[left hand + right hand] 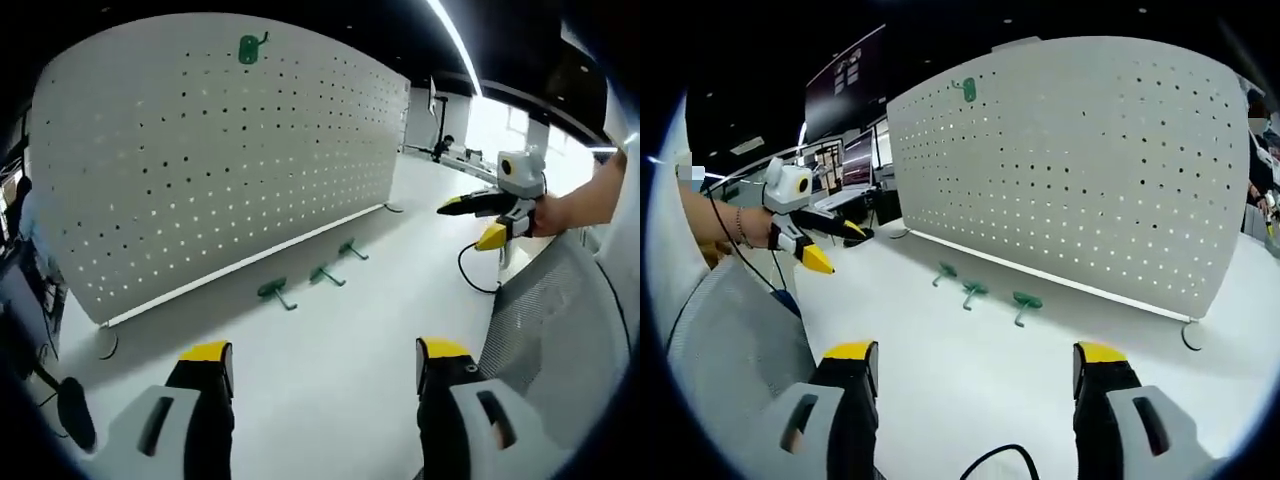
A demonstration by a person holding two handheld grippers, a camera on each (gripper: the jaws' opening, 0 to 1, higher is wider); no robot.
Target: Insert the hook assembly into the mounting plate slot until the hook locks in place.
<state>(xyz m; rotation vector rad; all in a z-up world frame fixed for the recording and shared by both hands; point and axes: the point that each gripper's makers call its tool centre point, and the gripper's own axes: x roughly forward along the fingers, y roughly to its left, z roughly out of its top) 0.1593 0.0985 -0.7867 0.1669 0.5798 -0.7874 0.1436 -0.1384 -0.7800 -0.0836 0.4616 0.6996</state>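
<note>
Each hand-held gripper (325, 365) (975, 368) has black jaws with yellow tips, a grey body; a bracelet (739, 228) circles one wrist.

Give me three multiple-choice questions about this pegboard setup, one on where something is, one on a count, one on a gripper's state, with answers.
1. Where is the mounted green hook?
A. near the top of the pegboard
B. at its bottom edge
C. on the chair

2. How many loose green hooks lie on the white table?
A. one
B. three
C. five

3. How are the left gripper's jaws?
A. shut on a hook
B. shut, empty
C. open, empty

Answers: 1 A, it hangs high on the panel. 2 B, three lie in a row before the board. 3 C, a wide gap with bare table between the jaws.
</note>
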